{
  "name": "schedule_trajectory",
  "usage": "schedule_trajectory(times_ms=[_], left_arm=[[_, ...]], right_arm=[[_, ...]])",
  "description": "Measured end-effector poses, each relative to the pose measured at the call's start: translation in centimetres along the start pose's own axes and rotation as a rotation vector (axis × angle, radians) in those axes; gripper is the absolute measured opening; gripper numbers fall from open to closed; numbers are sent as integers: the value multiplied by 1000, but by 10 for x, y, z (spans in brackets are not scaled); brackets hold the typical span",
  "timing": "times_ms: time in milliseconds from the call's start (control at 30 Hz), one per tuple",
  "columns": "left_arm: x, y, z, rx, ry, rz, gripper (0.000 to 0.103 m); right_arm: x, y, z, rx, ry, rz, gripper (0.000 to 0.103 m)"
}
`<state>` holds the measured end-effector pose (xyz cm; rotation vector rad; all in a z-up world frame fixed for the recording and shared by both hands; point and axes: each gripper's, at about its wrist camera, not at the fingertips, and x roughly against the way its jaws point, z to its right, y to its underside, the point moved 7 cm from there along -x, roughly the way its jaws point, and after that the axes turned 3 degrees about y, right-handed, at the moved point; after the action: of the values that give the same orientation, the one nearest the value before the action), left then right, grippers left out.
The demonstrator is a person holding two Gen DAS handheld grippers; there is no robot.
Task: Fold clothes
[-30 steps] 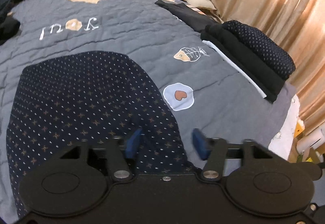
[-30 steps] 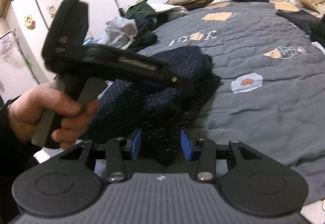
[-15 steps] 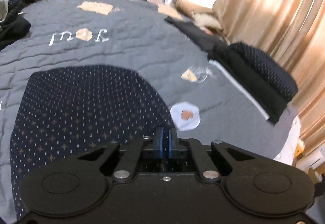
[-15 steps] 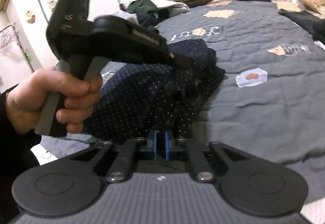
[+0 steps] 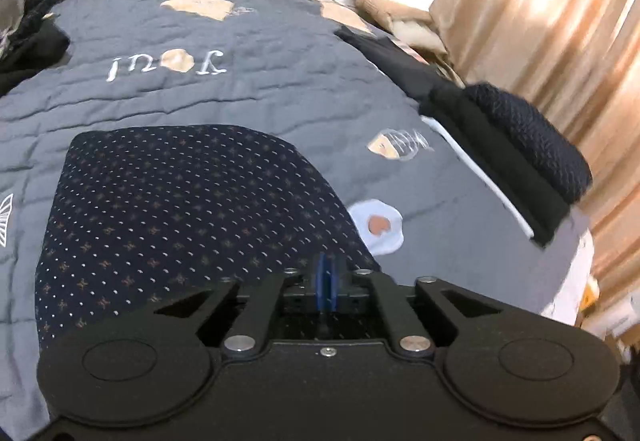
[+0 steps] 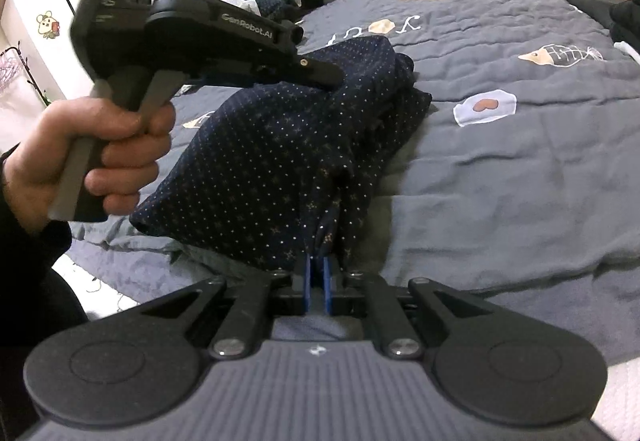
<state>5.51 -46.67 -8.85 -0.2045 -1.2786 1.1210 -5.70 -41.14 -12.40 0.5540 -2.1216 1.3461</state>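
On the grey quilted bed (image 5: 248, 89), near its close edge, lies a dark blue dotted garment (image 5: 188, 217), and both hand-held grippers have hold of it. A second ago the blue pads of each stood well apart over the cloth. The right hand-held gripper (image 6: 317, 283) has since closed; its pads are nearly together, pinching a bunched fold of the garment (image 6: 280, 161) at its near edge. The left hand-held gripper (image 5: 326, 281) snapped shut too, and its jaws have just been easing open a little; from its own camera the pads look close together at the garment's near right edge, with fabric seemingly between them. Seen from the right, the left hand (image 6: 92, 157) holds its gripper above the cloth, which is now lifted into a rumpled ridge rather than sagging. Far right, a folded stack (image 5: 516, 161) sits by the curtain (image 5: 560, 21).
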Motion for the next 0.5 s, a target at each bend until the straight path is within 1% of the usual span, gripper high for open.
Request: schedule_trajectory(times_ms=[33,67,133,167,200,233,267,333,367,433,500], left_arm=[[-1,1,5,-11,9,-5,36],[-4,3,10,-26,17,-15,49],[-12,8,16,-63,17,-31,50],[-17,11,17,-82,5,-33,45],[-22,13,18,-101,-7,-34,16],[-27,16,19,-121,-20,-36,6],[-30,17,14,-90,-12,-31,7],[-37,16,0,9,17,-16,5],[-38,15,-5,36,21,0,5],[-36,10,-6,47,14,36,4],[-35,5,-2,44,33,37,4]], right_arm=[[0,0,-1,4,1,0,6],[-1,0,-2,12,5,1,6],[-1,0,-4,26,11,7,6],[-1,0,-5,31,13,9,6],[-1,0,-5,30,14,10,6],[-1,0,-4,29,17,7,6],[-2,1,-3,27,23,2,6],[-5,4,1,23,39,-17,6],[-7,6,3,21,49,-31,5],[-13,13,7,25,75,-72,5],[-17,21,10,31,86,-102,5]])
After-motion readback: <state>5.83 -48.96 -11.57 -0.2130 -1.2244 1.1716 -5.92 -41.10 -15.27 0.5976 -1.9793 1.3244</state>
